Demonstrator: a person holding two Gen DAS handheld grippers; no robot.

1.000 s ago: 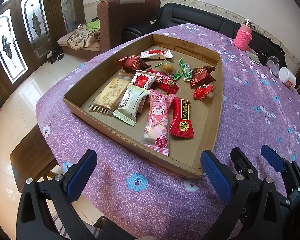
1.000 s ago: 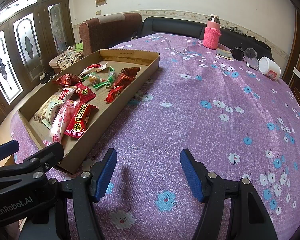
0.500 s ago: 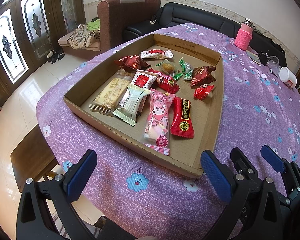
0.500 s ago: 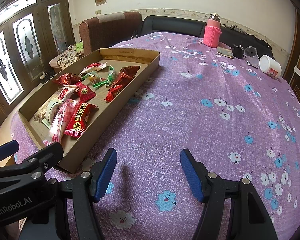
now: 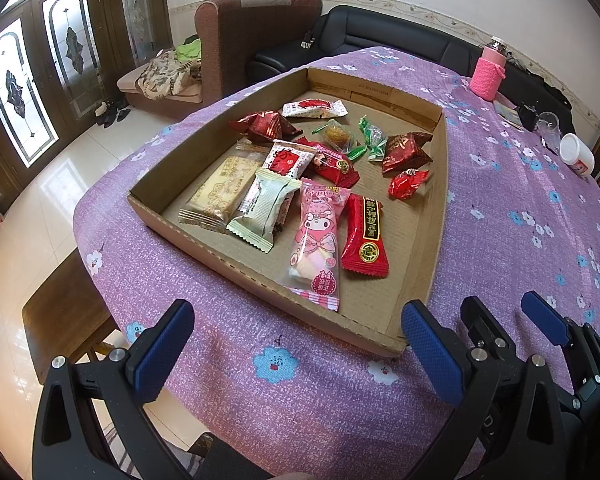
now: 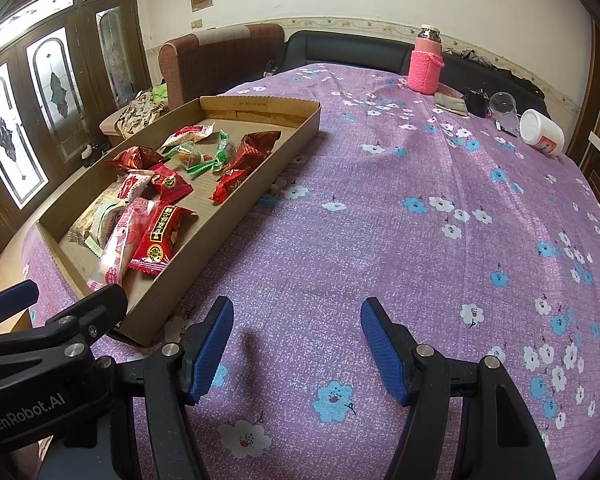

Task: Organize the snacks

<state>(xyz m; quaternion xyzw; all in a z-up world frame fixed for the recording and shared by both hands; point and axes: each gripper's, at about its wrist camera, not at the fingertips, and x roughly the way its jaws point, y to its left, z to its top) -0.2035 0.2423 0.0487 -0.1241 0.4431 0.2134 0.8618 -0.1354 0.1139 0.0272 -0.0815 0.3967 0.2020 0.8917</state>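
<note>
- Hovering over the near edge of the table (image 5: 500, 240), the left gripper (image 5: 296, 336) has its blue-padded fingers (image 5: 162, 350) spread wide apart, holding nothing and touching nothing.
- Its opening faces the near wall of the cardboard tray (image 5: 436, 216), which lies on the purple flowered tablecloth (image 6: 380, 220).
- The right gripper (image 6: 296, 344) is just beside that tray's near right corner, its fingers (image 6: 210, 346) likewise wide apart and empty above bare cloth.
- Inside the tray, nearest the left gripper, a pink cartoon-print snack pack (image 5: 316, 236) lies flat, with a long red packet (image 5: 364, 236) touching its right side.
- Left of the pink pack sit a pale green wafer pack (image 5: 264, 208) and a beige biscuit pack (image 5: 220, 196), side by side.
- Deeper in the tray lie dark red pyramid-shaped packs (image 5: 266, 126), a small red candy (image 5: 408, 184), green-wrapped sweets (image 5: 370, 140) and a white-and-red packet (image 5: 314, 109).
- Beyond the tray, at the table's far edge, stand a bottle in a pink knitted sleeve (image 6: 424, 64) and a white jar (image 6: 542, 132) lying tilted.
</note>
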